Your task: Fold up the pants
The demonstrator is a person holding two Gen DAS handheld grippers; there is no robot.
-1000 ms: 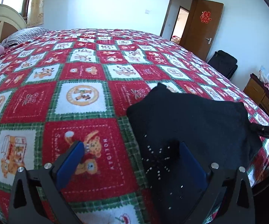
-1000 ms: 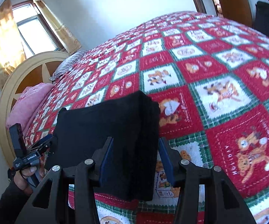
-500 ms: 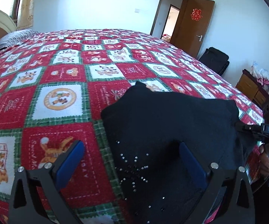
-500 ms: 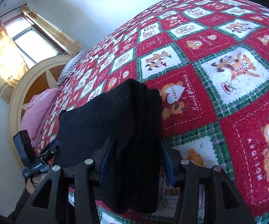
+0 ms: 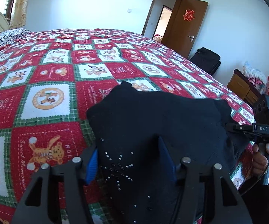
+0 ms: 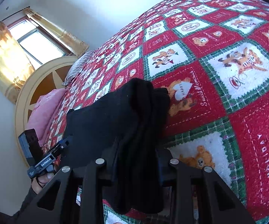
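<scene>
Left wrist view shows my left gripper and right gripper, jaws just closing, clamping the folded black knit pants near the red patchwork bedspread's edge; I fear thick layers slipping free.

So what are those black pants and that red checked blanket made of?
The pants look like a soft, matte knit, thick where folded, with small shiny studs; the exact fibre is unclear. The blanket looks like fuzzy fleece or plush, its printed bears soft-edged.
</scene>
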